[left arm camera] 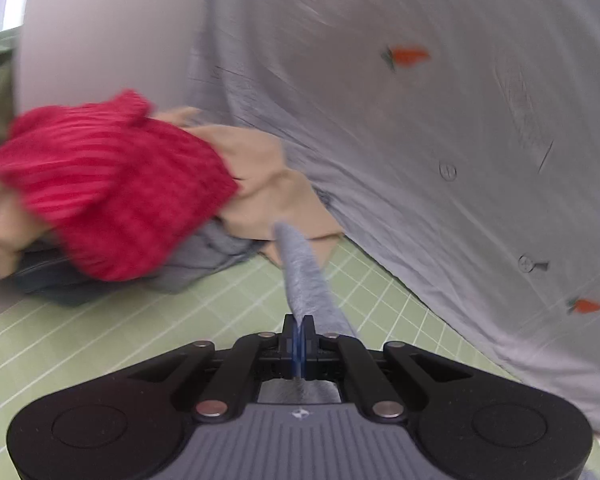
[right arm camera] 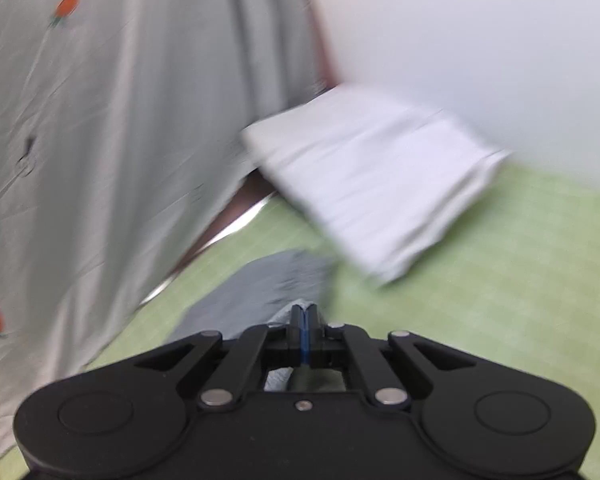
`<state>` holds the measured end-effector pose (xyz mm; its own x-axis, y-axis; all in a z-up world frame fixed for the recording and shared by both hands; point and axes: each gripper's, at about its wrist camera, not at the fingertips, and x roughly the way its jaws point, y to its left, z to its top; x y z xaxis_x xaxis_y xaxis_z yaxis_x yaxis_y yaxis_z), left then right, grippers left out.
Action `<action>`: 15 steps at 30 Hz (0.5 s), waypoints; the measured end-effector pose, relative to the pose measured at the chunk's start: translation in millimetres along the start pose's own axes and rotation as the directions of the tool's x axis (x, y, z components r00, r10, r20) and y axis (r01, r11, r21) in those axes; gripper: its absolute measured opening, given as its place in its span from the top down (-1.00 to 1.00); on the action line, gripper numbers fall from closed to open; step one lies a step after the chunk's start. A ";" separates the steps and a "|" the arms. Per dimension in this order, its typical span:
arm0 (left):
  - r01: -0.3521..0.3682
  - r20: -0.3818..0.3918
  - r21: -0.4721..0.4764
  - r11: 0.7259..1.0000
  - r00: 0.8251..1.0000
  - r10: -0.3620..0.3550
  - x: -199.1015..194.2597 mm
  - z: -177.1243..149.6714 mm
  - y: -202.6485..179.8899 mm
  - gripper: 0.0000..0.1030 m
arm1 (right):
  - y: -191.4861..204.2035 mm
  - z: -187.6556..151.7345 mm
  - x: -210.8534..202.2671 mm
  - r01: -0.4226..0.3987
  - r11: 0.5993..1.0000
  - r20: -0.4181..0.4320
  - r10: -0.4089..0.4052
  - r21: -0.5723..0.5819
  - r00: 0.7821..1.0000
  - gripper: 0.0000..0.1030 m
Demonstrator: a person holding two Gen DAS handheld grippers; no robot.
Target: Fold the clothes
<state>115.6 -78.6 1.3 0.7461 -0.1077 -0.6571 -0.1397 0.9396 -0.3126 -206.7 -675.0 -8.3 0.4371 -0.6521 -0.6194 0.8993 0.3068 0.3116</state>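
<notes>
Garment: we see a pale grey shirt [left arm camera: 440,128] with buttons and small orange carrot prints, hanging across the right of the left view and the left of the right view.
Left claw [left arm camera: 299,322]: closed on a grey strip of that cloth.
Right claw [right arm camera: 306,312]: closed on a grey fold.
Writing: none we can read.
Left view only: red knit [left arm camera: 112,184] on a beige and grey pile, centre left.
Right view only: folded white cloth [right arm camera: 372,184], blurred, on the green gridded surface [right arm camera: 500,280].

- The left gripper [left arm camera: 299,325] is pointing downward at a slant, its jaws pinching together.
- The right gripper [right arm camera: 305,314] is doing likewise.
</notes>
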 end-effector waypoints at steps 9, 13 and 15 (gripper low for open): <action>-0.223 -0.304 -0.105 0.969 0.935 0.182 -22.5 -104.0 92.4 0.94 | -95.2 -38.8 -6.7 0.208 0.977 -0.129 -0.199 0.053 0.971 0.98; -0.251 -0.308 -0.089 0.964 0.927 0.213 -17.0 -105.9 94.1 0.46 | -97.4 -53.3 -4.6 0.203 0.976 -0.180 -0.186 0.080 0.966 0.42; -0.227 -0.275 -0.089 0.970 0.941 0.195 -15.7 -96.3 88.5 0.16 | -88.4 -55.3 -3.5 0.180 0.981 -0.176 -0.166 0.071 0.970 0.24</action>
<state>28.9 -25.1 -82.2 0.4959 -0.0073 -0.8684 -0.3631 0.9066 -0.2150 -287.0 -661.5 -73.5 0.2774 -0.5614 -0.7797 0.9602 0.1341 0.2451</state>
